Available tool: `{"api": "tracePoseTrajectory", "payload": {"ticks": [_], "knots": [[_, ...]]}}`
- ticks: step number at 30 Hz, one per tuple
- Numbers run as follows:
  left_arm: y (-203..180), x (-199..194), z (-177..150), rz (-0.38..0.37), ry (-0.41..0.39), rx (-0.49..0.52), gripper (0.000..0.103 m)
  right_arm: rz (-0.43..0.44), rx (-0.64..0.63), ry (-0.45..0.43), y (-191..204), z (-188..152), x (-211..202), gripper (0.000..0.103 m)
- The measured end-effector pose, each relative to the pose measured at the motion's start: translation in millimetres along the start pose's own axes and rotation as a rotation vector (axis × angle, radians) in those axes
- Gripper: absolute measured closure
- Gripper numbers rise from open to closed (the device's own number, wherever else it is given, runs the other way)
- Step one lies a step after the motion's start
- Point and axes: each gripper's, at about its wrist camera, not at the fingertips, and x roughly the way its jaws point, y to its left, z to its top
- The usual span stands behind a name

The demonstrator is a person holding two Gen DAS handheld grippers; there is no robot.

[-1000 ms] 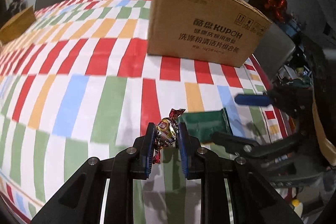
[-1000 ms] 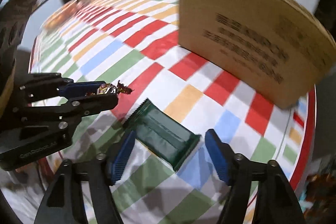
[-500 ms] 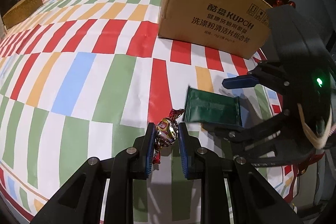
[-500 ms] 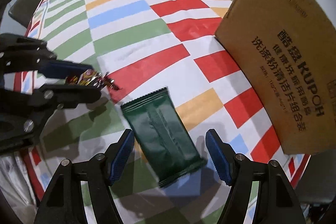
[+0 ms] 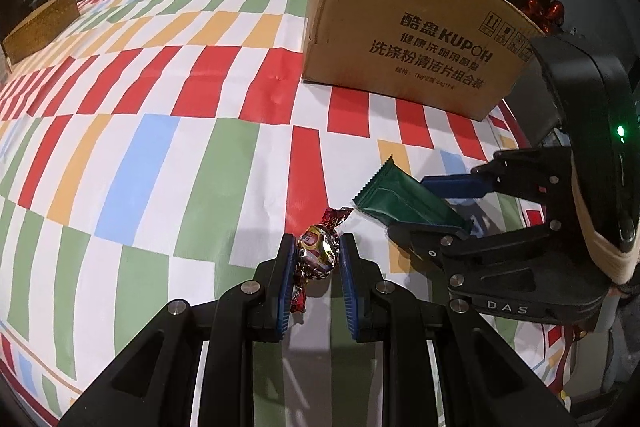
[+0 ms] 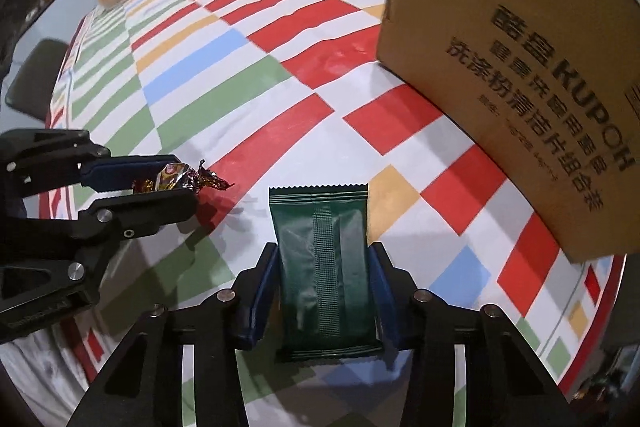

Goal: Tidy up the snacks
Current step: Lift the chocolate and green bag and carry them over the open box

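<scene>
Two snacks are in hand above a table covered in a cloth (image 5: 168, 155) of red, green, blue, orange and white blocks. The left gripper (image 5: 316, 259) pinches a foil-wrapped candy (image 5: 318, 253) between its blue pads, the jaws drawn nearly together on the gold and silver middle of the sweet, with one red twisted end sticking out ahead of the fingertips and the other hanging down beside the left pad. The right gripper (image 6: 325, 287) has just been closing its jaws, and a dark green packet (image 6: 324, 259) now sits between them: its two long edges lie against the blue pads, its seam runs lengthwise down the middle, and its serrated far end reaches out past the fingertips; in the left wrist view the packet tilts up off the cloth. The candy and the packet are near each other but apart, the candy to the left of the packet in the right wrist view. Beyond them stands a brown cardboard box (image 5: 408, 39) with black printed lettering, resting on the cloth near the table's right edge. Farther off, at the far left of the table, lies a flat golden-brown box (image 5: 40, 25)
</scene>
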Motion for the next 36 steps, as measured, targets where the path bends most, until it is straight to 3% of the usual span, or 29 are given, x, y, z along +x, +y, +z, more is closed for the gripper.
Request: {"api": "tracePoseTrajectory", "payload": {"ticks": [13, 20, 36], "knots": [[-16.9, -15.1, 12.1, 0.005, -0.061, 0.055, 0.081, -0.047, 0.207, -0.146, -15.8, -18.3, -33.3, 0.058], [-29.5, -33.8, 26.6, -0.003, -0.127, 0.088, 0.081, -0.11, 0.274, -0.249, -20.8, -25.2, -63.2, 0.058], [-57.9, -78.4, 63.9, -0.047, -0.279, 0.153, 0.081, -0.155, 0.417, -0.459, -43.1, -33.1, -132.1, 0.058]]}}
